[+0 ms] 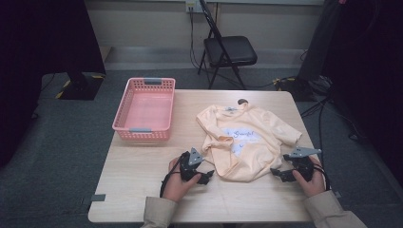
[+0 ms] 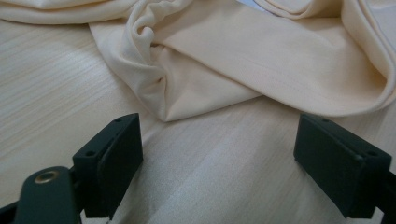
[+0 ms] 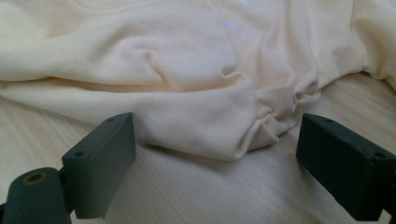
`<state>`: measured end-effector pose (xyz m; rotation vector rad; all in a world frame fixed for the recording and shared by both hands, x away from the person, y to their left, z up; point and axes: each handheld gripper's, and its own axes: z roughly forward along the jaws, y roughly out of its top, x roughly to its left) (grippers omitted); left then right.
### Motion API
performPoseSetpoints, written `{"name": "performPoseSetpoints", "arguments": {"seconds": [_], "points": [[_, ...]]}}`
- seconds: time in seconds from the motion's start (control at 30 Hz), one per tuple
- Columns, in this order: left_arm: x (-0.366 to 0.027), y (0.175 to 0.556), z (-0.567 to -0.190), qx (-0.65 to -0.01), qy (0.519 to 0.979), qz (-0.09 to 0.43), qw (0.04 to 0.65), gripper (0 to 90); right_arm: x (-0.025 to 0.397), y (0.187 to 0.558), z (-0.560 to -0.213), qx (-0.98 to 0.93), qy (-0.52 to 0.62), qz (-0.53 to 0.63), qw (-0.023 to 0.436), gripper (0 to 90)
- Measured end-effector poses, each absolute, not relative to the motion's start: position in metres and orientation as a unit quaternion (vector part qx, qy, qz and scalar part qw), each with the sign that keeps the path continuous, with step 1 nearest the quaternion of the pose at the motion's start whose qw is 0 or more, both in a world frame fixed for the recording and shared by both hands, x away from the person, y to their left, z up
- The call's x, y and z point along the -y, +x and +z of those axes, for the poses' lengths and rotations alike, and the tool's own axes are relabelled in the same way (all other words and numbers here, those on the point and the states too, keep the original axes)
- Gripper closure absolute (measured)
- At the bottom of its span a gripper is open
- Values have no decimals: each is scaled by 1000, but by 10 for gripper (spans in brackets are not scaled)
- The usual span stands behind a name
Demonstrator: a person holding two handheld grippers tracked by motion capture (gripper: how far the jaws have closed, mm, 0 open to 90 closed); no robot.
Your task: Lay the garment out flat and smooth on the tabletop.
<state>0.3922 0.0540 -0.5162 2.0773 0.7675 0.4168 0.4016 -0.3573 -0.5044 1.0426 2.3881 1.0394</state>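
Note:
A pale peach T-shirt with a light printed patch lies crumpled on the wooden table, right of centre. My left gripper rests on the table by the shirt's lower left corner, jaws open, with the folded hem just beyond them. At the shirt's lower right edge my right gripper stands open too, and a bunched fold of cloth reaches in between its jaws. Neither gripper holds anything.
A pink plastic basket stands empty at the table's far left. A black folding chair is behind the table. Cables run across the floor at the right. Bare tabletop lies in front of the basket.

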Motion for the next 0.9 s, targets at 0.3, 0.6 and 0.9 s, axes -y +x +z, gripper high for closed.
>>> {"name": "performPoseSetpoints", "arguments": {"seconds": [0.3, 0.6, 0.9], "points": [[-55, 392, -516, -313, 831, 163, 430, 156, 357, 402, -504, -839, 367, 365, 167, 111], [-59, 396, -501, -341, 807, 146, 459, 165, 357, 402, -504, -839, 366, 365, 167, 111], [-65, 414, -470, -385, 769, 147, 490, 268, 357, 402, -504, -839, 366, 365, 167, 111]]}}
